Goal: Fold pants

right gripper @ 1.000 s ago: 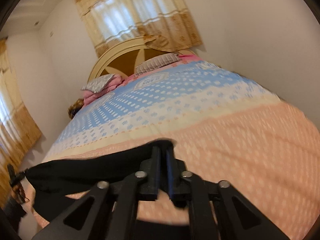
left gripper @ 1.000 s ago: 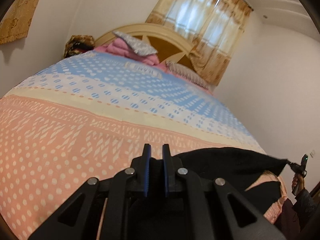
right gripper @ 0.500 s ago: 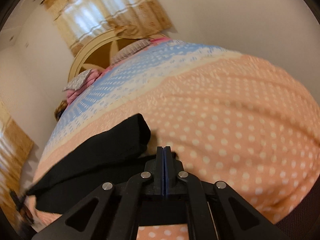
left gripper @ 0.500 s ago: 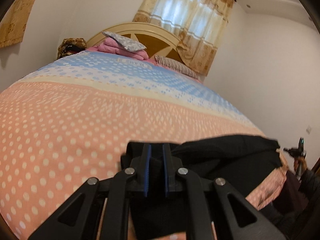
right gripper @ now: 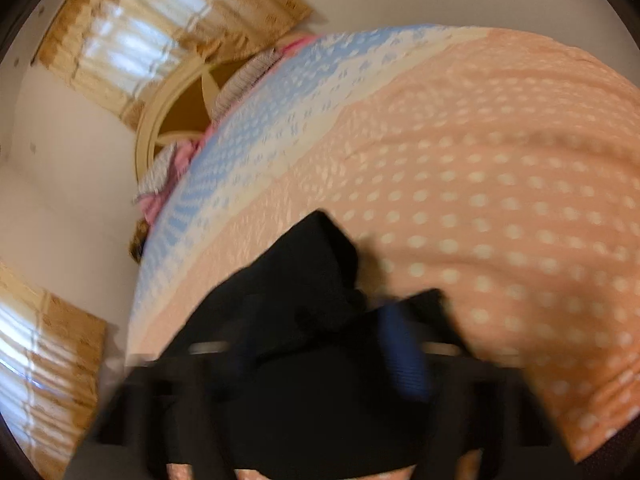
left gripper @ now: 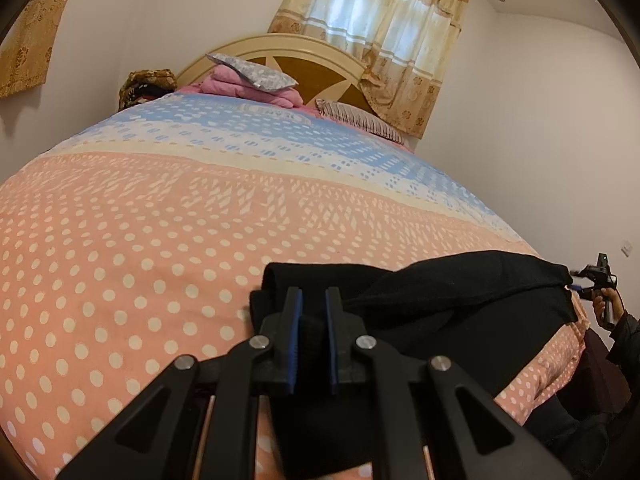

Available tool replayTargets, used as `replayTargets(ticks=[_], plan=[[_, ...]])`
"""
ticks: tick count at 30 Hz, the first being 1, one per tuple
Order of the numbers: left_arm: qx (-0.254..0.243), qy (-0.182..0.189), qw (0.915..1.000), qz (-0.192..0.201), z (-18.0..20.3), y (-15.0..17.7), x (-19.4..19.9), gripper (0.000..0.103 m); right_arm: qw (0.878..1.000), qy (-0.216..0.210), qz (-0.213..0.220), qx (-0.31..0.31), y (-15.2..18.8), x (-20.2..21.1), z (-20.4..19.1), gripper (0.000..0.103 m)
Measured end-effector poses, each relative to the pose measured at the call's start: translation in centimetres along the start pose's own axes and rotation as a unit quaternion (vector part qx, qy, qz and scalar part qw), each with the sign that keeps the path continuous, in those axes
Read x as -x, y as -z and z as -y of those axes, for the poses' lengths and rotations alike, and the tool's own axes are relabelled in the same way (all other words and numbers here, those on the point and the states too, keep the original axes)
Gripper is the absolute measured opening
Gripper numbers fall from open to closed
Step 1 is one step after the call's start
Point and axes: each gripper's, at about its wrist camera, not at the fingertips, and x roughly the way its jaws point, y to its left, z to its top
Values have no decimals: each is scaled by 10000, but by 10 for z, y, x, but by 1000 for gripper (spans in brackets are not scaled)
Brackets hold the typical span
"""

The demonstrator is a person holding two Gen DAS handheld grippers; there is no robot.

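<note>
Two grips spread your black pants [left gripper: 440, 304] along the bed's [left gripper: 140, 240] near edge: left gripper [left gripper: 313, 320] pinches one end; right gripper [right gripper: 320, 344] is too blurred to tell.

Polka-dot bedspread [left gripper: 132, 264] under black pants [left gripper: 460, 304], pillows [left gripper: 256, 76] at headboard [left gripper: 320, 56].

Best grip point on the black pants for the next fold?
Probably the black fabric pants at the free far corner beside the right gripper, approached from the bed's foot edge: it lies flat and exposed, while the left gripper pinches the near fold.
</note>
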Motion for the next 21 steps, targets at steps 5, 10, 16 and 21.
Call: replayTargets(ticks=[5,10,16,21], plan=[[65,-42,10000,61,-5,-15,-5,12,9987,22,350,383,-15,5,-31,6],[5,80,9996,288,-5,-22,11,12,9894,-538,898,1007,-8,71,-61,6],[69,197,9997,99,-15,7,13,12,9957,-23,612,702,25,78,2,6],[81,219,9997,-41,-17,29,19,12,9995,103,170,260,57,61,57,6]])
